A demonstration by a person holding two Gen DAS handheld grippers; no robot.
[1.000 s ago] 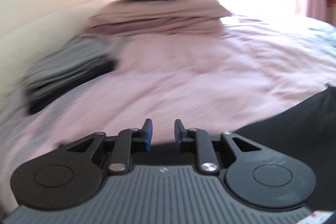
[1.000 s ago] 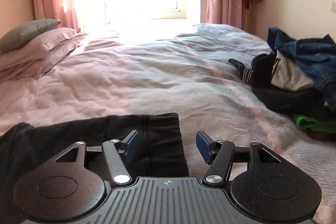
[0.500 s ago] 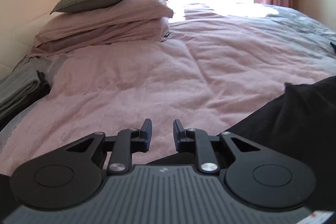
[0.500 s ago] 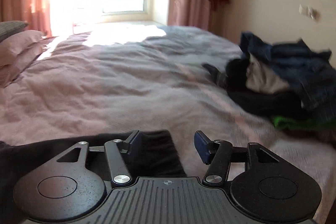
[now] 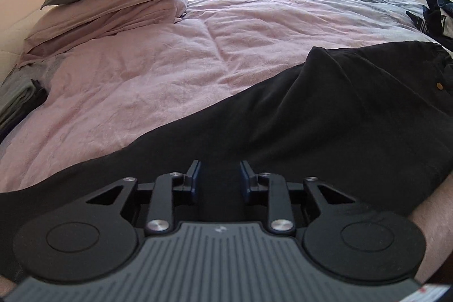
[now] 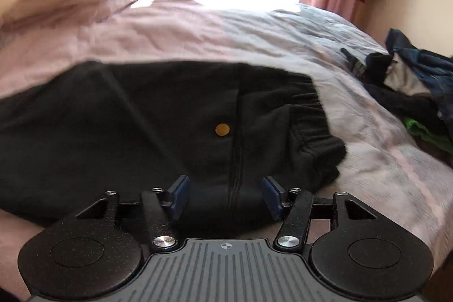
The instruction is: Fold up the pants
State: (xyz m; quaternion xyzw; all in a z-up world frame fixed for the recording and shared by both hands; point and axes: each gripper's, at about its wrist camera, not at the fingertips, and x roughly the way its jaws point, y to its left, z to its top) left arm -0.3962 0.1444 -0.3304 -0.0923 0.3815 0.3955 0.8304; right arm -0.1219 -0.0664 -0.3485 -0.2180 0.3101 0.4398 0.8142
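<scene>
Both grippers are hovering spread and empty over the black pants (image 6: 170, 118) lying flat across the pink duvet (image 5: 170, 70): left gripper (image 5: 217, 177) above a leg, right gripper (image 6: 225, 193) near the waistband (image 6: 311, 115). Each is probably needing to pinch through both cloth layers at an edge before lifting together.

The right gripper (image 6: 225, 197) hung with its blue-padded jaws spread apart over the black fabric pants (image 6: 170, 126), which lay on the pink quilted bedspread (image 6: 198, 30). A round tan button (image 6: 222, 129) showed near the elasticated waistband (image 6: 314, 115). A heap of dark clothes (image 6: 407, 81) sat to the right.
</scene>
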